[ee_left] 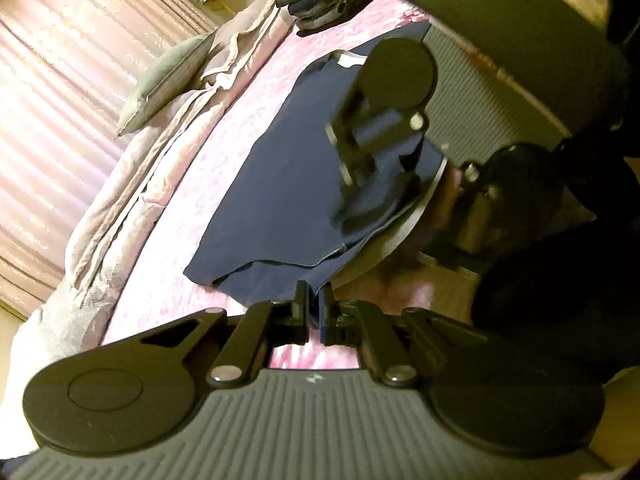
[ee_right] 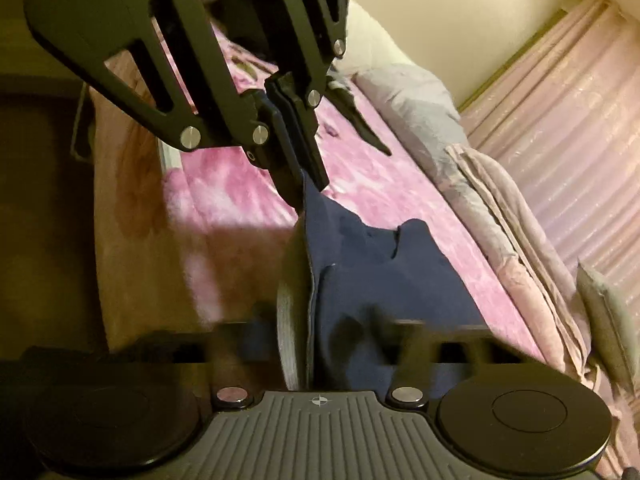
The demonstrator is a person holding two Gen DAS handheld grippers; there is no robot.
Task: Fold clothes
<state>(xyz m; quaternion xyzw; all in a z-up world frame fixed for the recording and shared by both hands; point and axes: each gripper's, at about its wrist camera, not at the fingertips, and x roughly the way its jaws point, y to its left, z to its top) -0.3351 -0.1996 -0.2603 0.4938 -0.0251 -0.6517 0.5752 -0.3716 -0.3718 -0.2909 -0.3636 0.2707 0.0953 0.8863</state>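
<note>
Both tongs, left gripper [ee_left: 316, 300] and right gripper [ee_left: 352, 184], clamp the navy cotton T-shirt's [ee_left: 280, 168] near edge (thin hem); an uneven lift could slip it free.

Pink-sheeted bed [ee_left: 248, 128], pink curtains [ee_left: 60, 80]

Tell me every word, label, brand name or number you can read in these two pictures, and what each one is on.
No readable words or numbers appear in either view.
Small pale emblem on the left gripper's grey ribbed body: a mark, not letters.
Small round cross-shaped emblem on the right gripper's grey ribbed body: a symbol, no text.
White neck label on the navy shirt: too small and blurred to read.
</note>
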